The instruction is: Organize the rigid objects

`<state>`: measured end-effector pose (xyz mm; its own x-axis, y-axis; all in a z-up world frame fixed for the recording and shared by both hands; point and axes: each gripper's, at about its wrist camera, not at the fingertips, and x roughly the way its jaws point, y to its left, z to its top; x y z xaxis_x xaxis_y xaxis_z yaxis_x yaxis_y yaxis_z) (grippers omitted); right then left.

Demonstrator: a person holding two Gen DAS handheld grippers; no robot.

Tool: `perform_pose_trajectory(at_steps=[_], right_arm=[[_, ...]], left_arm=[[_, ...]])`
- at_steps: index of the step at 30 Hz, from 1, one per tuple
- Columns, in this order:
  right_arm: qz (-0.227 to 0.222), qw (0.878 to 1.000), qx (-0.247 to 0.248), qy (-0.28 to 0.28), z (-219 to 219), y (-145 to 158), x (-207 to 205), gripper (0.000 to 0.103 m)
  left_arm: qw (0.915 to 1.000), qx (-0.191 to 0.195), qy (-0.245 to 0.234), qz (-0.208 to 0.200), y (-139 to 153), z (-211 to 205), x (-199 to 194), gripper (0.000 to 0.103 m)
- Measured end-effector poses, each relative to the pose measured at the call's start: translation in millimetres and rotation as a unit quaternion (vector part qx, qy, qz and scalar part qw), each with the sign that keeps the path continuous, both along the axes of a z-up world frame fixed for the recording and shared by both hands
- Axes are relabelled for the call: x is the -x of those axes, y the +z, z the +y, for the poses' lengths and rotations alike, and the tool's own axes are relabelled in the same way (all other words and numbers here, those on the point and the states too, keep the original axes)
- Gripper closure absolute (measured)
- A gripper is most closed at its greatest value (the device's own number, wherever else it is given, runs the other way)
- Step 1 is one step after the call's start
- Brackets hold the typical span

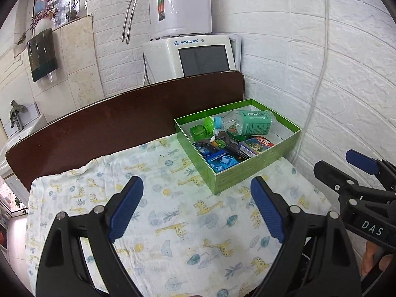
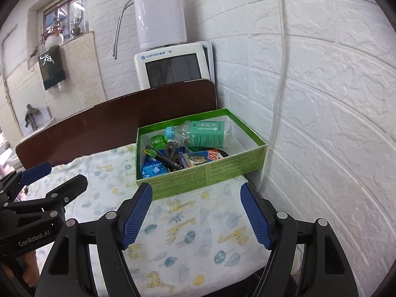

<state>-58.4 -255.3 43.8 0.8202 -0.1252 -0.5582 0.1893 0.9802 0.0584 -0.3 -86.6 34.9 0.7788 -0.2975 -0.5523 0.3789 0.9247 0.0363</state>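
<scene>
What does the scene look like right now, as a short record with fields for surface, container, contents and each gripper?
surface: giraffe-print cloth over a dark brown tabletop
container: open green box on the cloth, near the white brick wall
contents: soda water bottle lying on its side, small green bottle, blue packet, card box, other small items
left gripper: open, empty, above the cloth
right gripper: open, empty, facing the box
</scene>
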Motion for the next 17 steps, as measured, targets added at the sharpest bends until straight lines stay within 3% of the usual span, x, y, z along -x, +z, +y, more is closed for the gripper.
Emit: perform_pose_trajectory(at_steps=[17], right_arm=[[0.011, 1.000, -0.011, -0.005, -5.1, -4.9, 0.1, 0.020]], left_arm=[[0.9999, -0.005, -0.013, 0.009, -5.4, -7.9, 0.0, 0.015]])
